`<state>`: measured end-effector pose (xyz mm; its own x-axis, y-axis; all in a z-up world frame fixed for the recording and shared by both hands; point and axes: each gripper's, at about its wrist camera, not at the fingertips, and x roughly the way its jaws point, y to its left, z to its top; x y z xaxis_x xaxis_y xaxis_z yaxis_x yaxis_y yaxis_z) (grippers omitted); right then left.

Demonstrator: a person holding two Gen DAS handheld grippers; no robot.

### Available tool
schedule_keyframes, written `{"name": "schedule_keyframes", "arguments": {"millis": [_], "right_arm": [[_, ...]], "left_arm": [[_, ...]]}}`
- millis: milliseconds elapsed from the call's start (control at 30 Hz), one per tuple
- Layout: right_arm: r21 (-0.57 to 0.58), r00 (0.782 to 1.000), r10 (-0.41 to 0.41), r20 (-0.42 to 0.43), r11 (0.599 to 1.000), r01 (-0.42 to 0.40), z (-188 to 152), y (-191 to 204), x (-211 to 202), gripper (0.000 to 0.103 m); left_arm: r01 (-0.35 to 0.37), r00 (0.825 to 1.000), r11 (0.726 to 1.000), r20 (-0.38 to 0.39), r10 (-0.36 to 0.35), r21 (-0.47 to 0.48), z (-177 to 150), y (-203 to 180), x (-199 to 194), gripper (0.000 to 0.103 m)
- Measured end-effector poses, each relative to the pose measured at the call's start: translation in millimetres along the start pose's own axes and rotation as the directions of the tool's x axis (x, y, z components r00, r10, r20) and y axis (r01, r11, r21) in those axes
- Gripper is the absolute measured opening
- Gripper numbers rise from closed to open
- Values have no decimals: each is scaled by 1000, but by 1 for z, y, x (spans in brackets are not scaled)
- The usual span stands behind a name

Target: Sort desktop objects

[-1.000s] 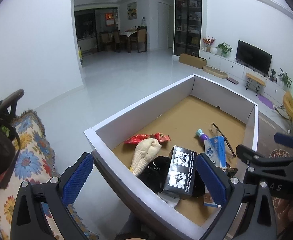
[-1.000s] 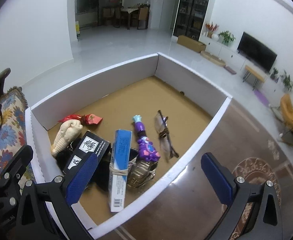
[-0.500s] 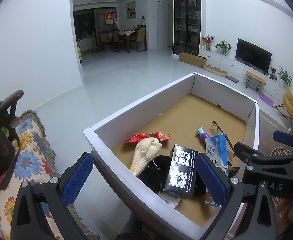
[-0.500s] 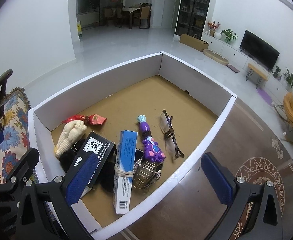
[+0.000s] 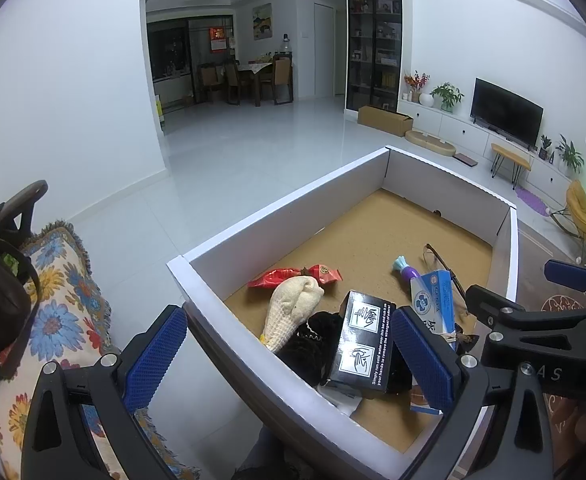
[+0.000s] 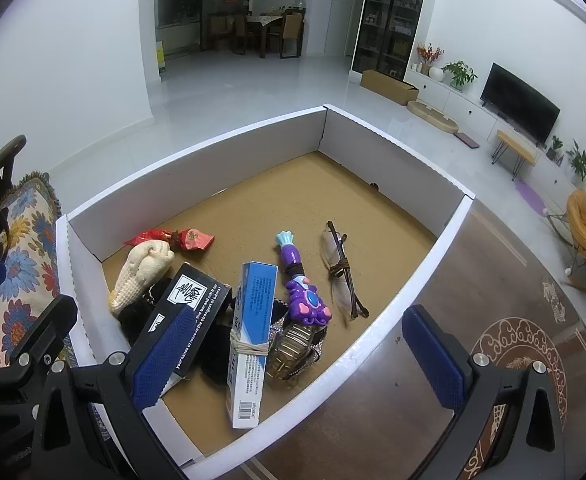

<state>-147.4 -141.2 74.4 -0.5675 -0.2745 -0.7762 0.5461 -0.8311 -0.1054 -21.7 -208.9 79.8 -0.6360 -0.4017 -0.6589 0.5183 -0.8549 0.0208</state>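
- Since a second ago both cameras have drawn slightly back and up from the white box (image 6: 393, 152); the right view now takes in more of the near wall and the dark worktop (image 6: 433, 360), while nothing inside the box has shifted.
- The left gripper (image 5: 289, 354) hangs over the box's near-left corner with its blue pads spread wide, holding nothing.
- The right gripper (image 6: 297, 356) hovers above the box's near wall, likewise spread and empty.
- All the task's things lie in the near half of the box: a black carton (image 6: 181, 304) propped on a dark cloth bundle (image 6: 133, 316), a cream knitted piece (image 6: 141, 270) just beside the left wall, and a red wrapper (image 6: 173, 238) behind it.
- A blue-and-white tube box (image 6: 251, 332), bound with a rubber band, leans toward the near wall; next to it lie a purple toy (image 6: 303, 280) and a metallic band (image 6: 295, 350).
- The folded glasses (image 6: 341, 272) lie apart, toward the box's right wall.
- The far half of the box is bare cardboard.
- Judged from this heap, sorting looks hardly begun: nothing is grouped, nothing gripped, and every item remains to be placed.
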Motion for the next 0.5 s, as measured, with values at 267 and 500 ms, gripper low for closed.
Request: {"name": "schedule_keyframes", "arguments": {"millis": [267,500], "right_arm": [[-2,1000,-1,-3,1000,1,0,0,1,103],[8,1000,-7,-4,1000,7,0,-5,4,103]], "left_arm": [[3,1000,1000,3,-3,-1,0,0,1,103],[-10,997,999,74,13,-37,0,4,-8,103]]}}
